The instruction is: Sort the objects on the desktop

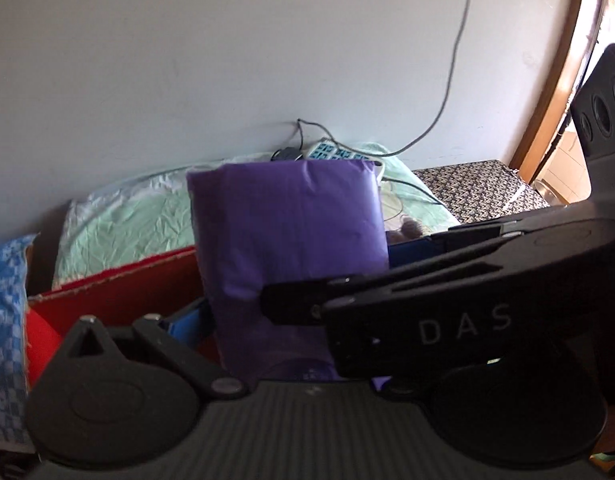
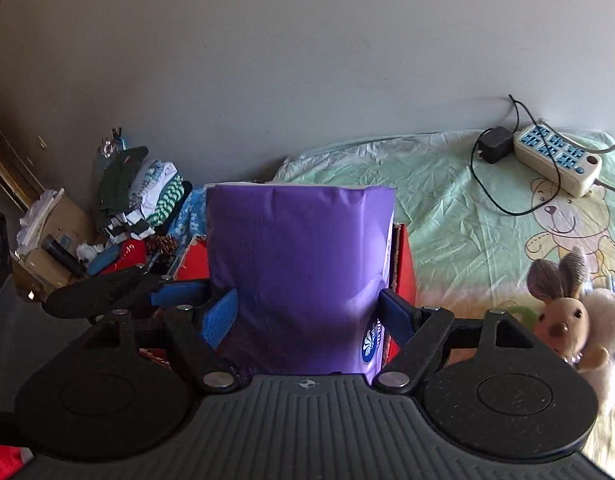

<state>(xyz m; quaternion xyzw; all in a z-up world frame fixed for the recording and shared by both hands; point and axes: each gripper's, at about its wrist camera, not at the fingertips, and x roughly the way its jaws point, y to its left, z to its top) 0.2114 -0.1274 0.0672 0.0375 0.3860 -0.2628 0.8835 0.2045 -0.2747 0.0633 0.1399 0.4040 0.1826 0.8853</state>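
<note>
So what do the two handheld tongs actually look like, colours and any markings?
Both tongs are matte black plastic with a ribbed dark grey base plate, two round discs at the sides and silver pivot screws on the linkage arms. The right tongs carry bright blue finger pads and a small compass-like emblem on the plate. The left tongs show the same blue pads. White letters "DAS" mark the black tool crossing the left view.

Both views are dim and bluish, with daylight coming in from three o'clock. In the left wrist view the doorway (image 1: 595, 8) at one o'clock is blown out to glare, and the wall (image 1: 227, 60) fades darker toward nine o'clock. The purple pack (image 2: 299, 272) shows a bright patch low at its four o'clock side and shadow at its base. Fisheye bending curves the edges, corners vignette black, and the near black claw parts look soft.
</note>
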